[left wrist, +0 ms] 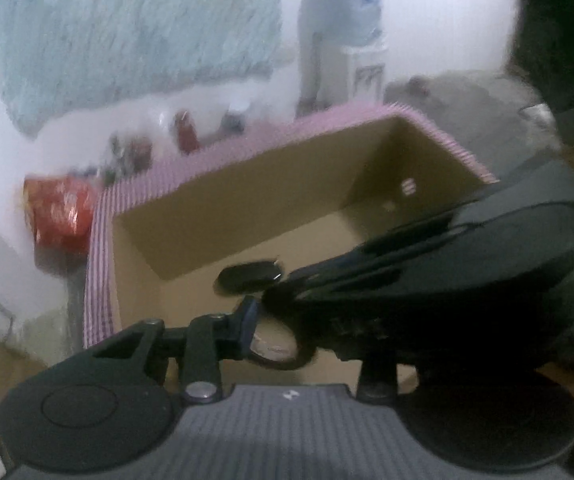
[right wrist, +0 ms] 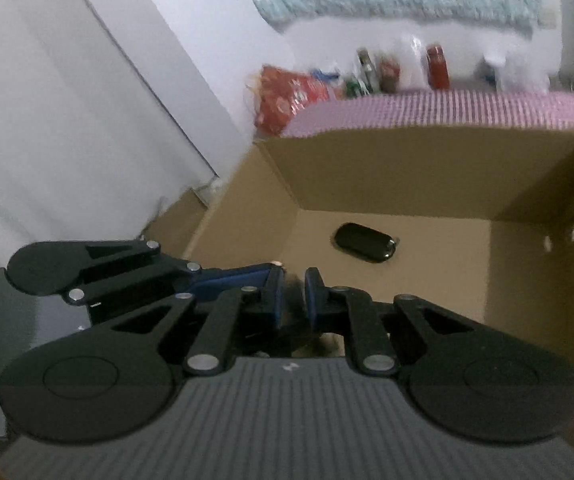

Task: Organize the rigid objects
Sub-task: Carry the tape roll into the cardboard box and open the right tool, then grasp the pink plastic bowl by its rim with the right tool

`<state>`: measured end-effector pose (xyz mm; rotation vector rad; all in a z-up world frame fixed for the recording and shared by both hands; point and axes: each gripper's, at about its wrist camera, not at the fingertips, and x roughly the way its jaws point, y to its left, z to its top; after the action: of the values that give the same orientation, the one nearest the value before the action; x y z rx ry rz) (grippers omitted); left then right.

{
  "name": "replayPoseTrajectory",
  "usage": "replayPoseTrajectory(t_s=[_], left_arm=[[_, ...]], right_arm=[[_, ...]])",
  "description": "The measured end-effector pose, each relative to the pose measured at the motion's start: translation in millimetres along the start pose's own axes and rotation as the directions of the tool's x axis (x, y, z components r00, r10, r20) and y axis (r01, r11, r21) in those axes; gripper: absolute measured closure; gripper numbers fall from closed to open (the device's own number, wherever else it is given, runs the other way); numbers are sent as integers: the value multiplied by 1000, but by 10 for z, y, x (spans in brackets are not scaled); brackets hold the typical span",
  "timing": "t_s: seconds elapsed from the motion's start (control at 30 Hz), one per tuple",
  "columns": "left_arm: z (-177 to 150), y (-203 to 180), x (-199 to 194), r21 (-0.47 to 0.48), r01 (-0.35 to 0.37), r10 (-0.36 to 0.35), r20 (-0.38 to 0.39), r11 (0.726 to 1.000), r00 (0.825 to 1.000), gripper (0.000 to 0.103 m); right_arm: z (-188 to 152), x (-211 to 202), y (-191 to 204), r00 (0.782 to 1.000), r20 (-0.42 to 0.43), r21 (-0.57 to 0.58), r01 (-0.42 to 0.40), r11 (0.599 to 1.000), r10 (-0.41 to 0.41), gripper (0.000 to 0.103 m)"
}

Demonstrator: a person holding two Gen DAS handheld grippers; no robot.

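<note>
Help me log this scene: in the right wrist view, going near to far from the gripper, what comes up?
right gripper → black key fob on the cardboard box floor → the box's far wall → striped cloth → red bottle.

Home room, checkered tablecloth (right wrist: pixel 447 108), bottles (right wrist: pixel 437 66)

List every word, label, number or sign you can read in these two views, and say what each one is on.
No text can be read in either view.
Small white mark on the right gripper body: a logo, not letters.
Same white mark on the left gripper body: too blurred to read.
Red packet beyond the cardboard box: print blurred.
Bottles behind it: labels blurred.
White container: dark marking, unreadable.
Black case in the box: no visible text.
</note>
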<state>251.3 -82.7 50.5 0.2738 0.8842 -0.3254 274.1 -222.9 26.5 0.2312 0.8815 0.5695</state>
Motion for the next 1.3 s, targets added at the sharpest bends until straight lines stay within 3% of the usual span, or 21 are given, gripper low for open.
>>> replayPoseTrajectory(t_s=[0.13,0.37,0.6,0.97,1.13,1.3], left_arm=[[-8,133,-18,-16,2,-2,15,1000,1000,64],[-32,150,-220,-15,2,-1,72,1000,997,53],[-144,137,-574,-38,34,-29,123,999,992,45],[-698,85,-1185,-84,78,-60,194,993,979,28],[-1128,-31,-1207,-104,99,-83,150,990,985,22],[-1503,-233,-985,-104,121,-115,59,987,992,21]], right_arm=[[56,78,-98,1000,6,36,-26,999,26,91],[-89,-279,-321,997,66,65,-39,997,35,90],[-367,-756,-507,988,103,174,-134,976,117,86],[-1307,-1500,-701,968,218,283,-181,942,121,75],[-1914,-1616,-631,970,225,315,-157,936,87,73],[-2317,-1412,-474,986,161,311,-83,947,33,71]])
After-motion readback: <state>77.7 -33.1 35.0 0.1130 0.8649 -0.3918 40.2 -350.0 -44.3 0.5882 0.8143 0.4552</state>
